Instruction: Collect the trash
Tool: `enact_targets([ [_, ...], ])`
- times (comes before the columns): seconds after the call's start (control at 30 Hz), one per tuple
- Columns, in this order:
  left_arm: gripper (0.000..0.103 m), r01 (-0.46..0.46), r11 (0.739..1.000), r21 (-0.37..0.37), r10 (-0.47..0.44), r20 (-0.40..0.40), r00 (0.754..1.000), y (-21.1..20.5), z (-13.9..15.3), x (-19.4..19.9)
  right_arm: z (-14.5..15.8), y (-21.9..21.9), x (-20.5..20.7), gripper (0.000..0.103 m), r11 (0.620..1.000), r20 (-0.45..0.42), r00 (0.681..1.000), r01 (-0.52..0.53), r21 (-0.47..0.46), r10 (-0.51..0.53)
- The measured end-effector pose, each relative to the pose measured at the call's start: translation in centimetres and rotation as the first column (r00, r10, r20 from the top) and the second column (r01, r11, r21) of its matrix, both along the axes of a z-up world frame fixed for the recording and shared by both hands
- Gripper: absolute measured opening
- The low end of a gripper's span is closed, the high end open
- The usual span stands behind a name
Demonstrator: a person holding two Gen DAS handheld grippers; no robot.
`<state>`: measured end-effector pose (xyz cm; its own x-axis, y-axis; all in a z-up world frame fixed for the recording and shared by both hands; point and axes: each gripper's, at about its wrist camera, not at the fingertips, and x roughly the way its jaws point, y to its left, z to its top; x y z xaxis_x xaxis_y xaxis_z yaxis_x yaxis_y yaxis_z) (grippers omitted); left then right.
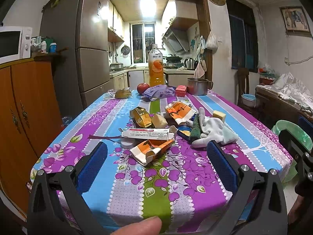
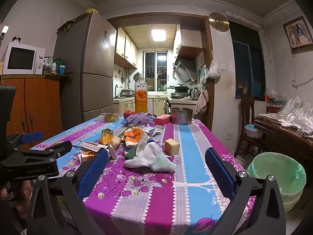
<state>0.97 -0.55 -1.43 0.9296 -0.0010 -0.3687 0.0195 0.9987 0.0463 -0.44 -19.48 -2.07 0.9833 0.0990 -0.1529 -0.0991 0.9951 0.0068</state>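
Table [image 1: 225, 105] is carrying all trash; nothing appears collected yet. Bin [image 2: 277, 176], green-lined, is standing on floor just off table's right edge, w/ nothing visible inside. Glove [image 1: 213, 131], carton [image 1: 152, 150], tube [image 1: 146, 134] and gold wrapper [image 1: 141, 117] are lying mid-table. Left gripper [image 1: 156, 156] and right gripper [image 2: 156, 162] are both hovering over near table edge, jaws spread wide, carrying nothing.

The juice bottle [image 1: 156, 66] label reads "假日一刻"; other print is illegible.
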Motion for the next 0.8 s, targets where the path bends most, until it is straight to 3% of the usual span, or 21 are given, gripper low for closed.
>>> enact_targets([
  [0.8, 0.098, 0.000, 1.000, -0.002, 0.000, -0.004, 1.000, 0.01, -0.27, 0.20, -0.37, 0.05, 0.21, 0.099, 1.000, -0.008, 1.000, -0.004, 0.001, 0.004],
])
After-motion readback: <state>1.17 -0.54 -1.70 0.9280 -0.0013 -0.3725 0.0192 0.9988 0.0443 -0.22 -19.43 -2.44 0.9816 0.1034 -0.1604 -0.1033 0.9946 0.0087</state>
